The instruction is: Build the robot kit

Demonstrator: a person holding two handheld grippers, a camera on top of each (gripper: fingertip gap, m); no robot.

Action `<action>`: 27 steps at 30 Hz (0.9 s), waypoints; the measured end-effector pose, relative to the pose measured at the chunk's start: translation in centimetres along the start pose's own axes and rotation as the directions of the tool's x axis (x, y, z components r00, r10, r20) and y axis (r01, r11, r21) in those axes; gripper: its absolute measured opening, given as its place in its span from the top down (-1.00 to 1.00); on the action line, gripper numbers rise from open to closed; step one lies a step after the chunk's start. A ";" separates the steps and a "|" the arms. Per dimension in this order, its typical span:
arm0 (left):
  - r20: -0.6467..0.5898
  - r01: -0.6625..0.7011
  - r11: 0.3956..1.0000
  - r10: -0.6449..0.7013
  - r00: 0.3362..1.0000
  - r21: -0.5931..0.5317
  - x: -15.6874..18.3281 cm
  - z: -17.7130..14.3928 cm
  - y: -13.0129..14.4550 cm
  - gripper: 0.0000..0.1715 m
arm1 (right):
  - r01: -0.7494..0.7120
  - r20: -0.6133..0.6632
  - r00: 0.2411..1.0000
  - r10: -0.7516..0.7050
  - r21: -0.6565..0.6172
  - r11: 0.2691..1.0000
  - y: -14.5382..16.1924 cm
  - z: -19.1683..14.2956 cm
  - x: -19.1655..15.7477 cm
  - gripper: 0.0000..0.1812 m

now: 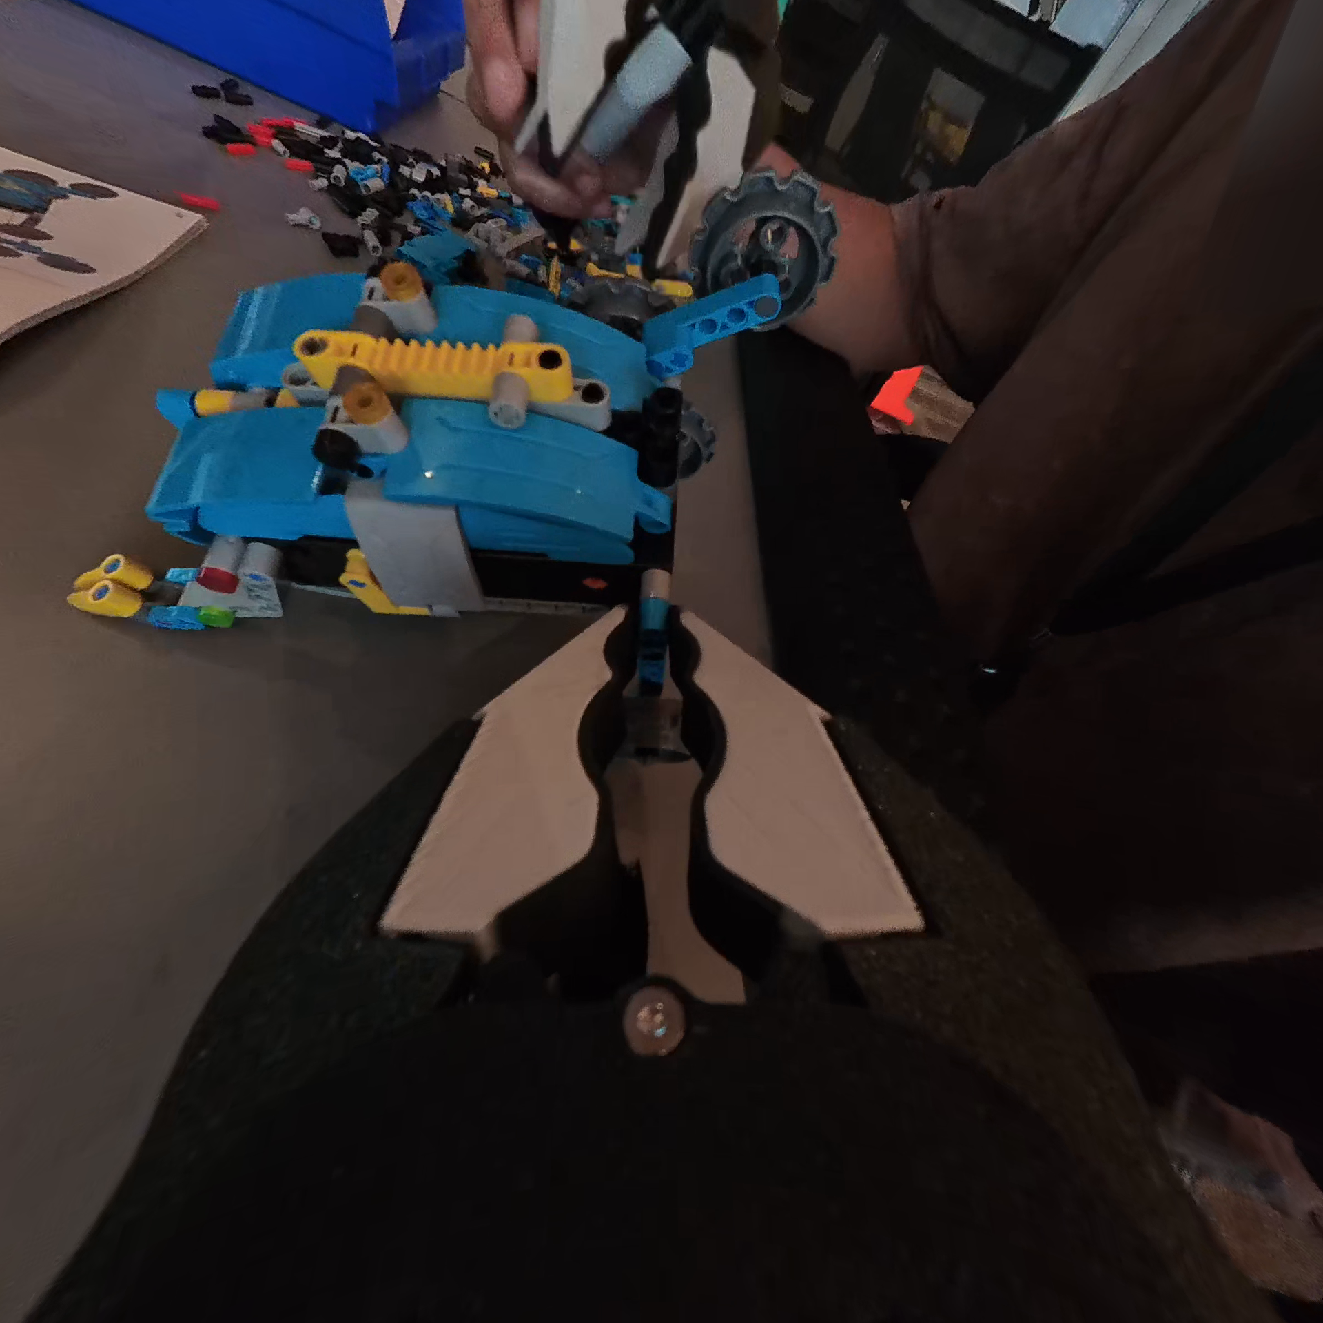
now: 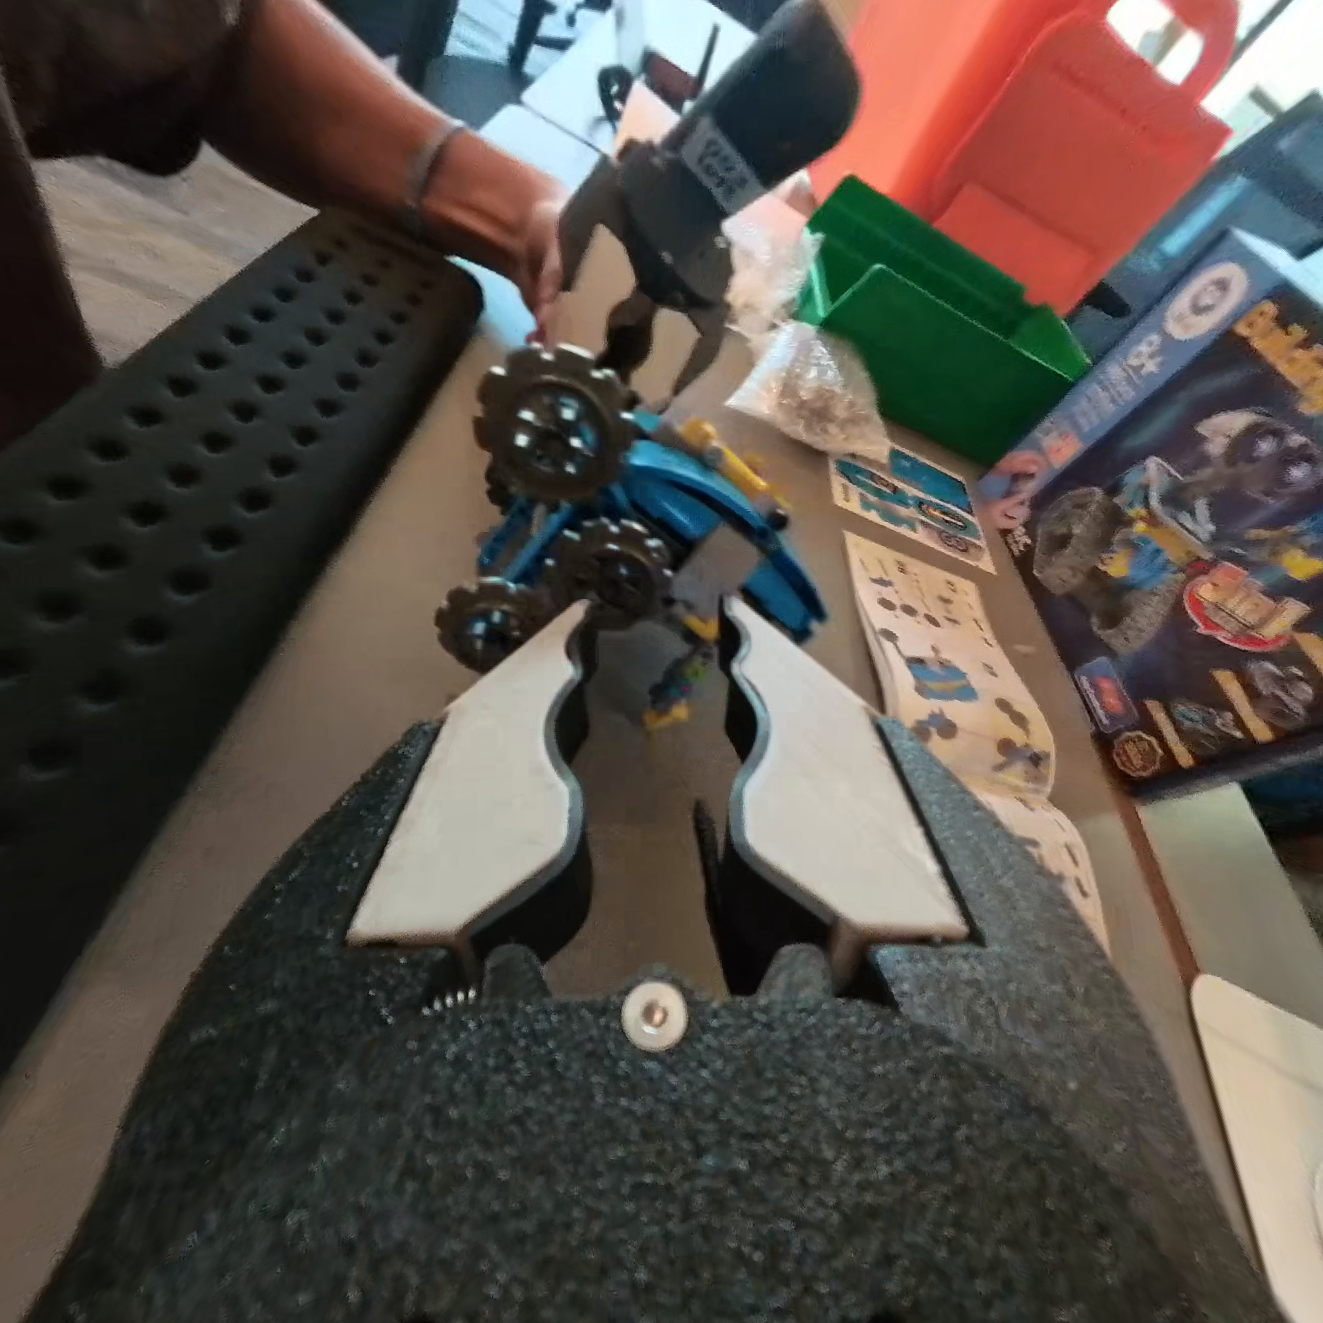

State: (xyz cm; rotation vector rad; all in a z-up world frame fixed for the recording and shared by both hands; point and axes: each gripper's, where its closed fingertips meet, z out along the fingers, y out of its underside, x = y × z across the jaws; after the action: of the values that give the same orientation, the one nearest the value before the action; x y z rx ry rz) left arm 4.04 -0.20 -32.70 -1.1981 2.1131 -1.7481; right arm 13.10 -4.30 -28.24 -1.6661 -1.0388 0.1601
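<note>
A blue and yellow brick vehicle model (image 1: 458,465) lies on the grey table (image 1: 143,716), with a yellow toothed rack (image 1: 437,365) on top and a dark gear wheel (image 1: 764,247) on a blue beam. My left gripper (image 1: 650,619) is shut on a small blue and grey pin (image 1: 655,583) at the model's near corner. My right gripper (image 2: 655,616) is open and empty, just short of the model's (image 2: 680,501) gear wheels (image 2: 551,429). In the left wrist view it hangs blurred (image 1: 573,186) over a pile of loose parts (image 1: 429,193). The left gripper also shows beyond the model (image 2: 666,372).
A blue bin (image 1: 301,50) and an instruction booklet (image 1: 71,236) lie at the far left. The right wrist view shows a green bin (image 2: 945,336), a plastic bag (image 2: 809,379), a sticker sheet (image 2: 909,501), a booklet (image 2: 945,666), a toy box (image 2: 1181,537) and a black perforated seat (image 2: 179,465). The left gripper's tips are roughly 12 cm from the right gripper's. The black perforated seat (image 2: 179,465) is about 15 cm from my left fingertips.
</note>
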 end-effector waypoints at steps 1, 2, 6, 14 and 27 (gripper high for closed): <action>-0.003 0.000 1.000 0.000 1.000 0.001 0.0 -0.2 0.0 0.93 | -0.040 0.018 0.999 0.039 0.020 0.999 -0.2 -0.3 0.5 0.61; -0.007 -0.005 1.000 0.005 1.000 -0.003 0.0 -0.2 0.1 0.93 | -0.094 0.081 0.993 0.091 0.039 0.995 -0.4 -0.2 0.1 0.60; -0.011 -0.039 0.999 0.038 0.999 -0.022 0.1 0.2 0.0 0.93 | -0.213 0.244 0.949 0.199 0.031 0.977 0.2 2.8 -1.9 0.43; -0.072 0.029 0.998 -0.033 0.997 -0.056 0.9 0.8 -0.4 0.72 | -0.203 0.135 0.972 0.194 0.055 0.978 0.3 3.8 -1.7 0.50; 0.114 -0.017 0.996 0.027 0.993 -0.090 -1.7 1.6 -1.9 0.69 | -0.254 0.101 0.963 0.249 0.040 0.966 1.1 2.7 -1.3 0.51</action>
State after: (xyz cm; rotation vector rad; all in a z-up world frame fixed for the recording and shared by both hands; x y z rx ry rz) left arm 7.01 -0.35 -32.14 -1.2606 2.1479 -1.5508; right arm 11.41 -3.27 -30.68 -1.7522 -0.8815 0.4334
